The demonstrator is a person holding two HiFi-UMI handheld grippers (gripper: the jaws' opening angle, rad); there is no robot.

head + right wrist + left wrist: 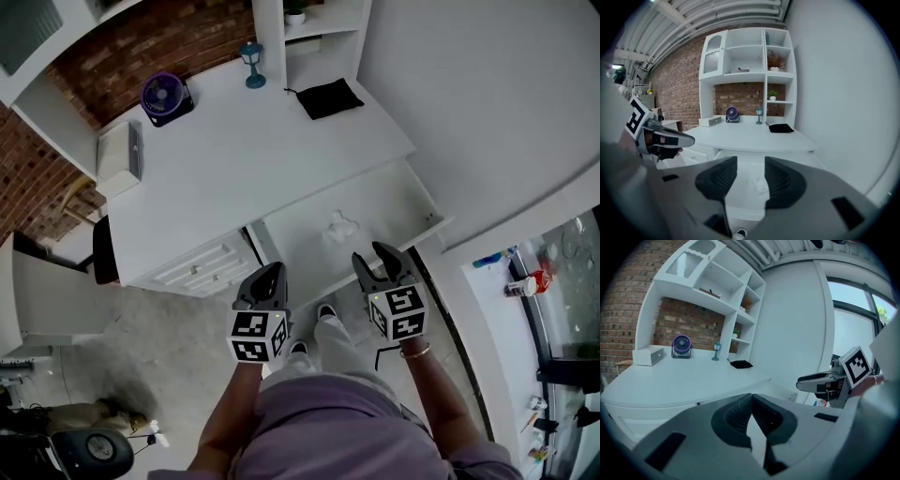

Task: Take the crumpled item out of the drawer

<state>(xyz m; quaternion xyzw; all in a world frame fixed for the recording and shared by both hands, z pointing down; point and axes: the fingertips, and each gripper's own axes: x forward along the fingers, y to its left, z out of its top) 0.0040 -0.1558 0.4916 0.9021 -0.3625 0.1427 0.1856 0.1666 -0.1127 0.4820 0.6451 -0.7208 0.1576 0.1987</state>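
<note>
The crumpled white item (339,226) lies in the open white drawer (427,225) at the desk's right side. In the right gripper view it shows through the gap between the jaws as a small white wad (759,183) on the drawer floor. My right gripper (373,255) hovers over the drawer's front edge, short of the wad, open with nothing between its pads (750,164). My left gripper (270,274) hangs left of the drawer in front of the desk. Its fingertips meet (751,397), shut and empty.
On the white desk (234,159) stand a purple fan (164,96), a blue lantern (252,64), a black cloth (330,97) and a white box (119,157). Closed drawers (202,264) sit left of the open one. A white wall runs along the right.
</note>
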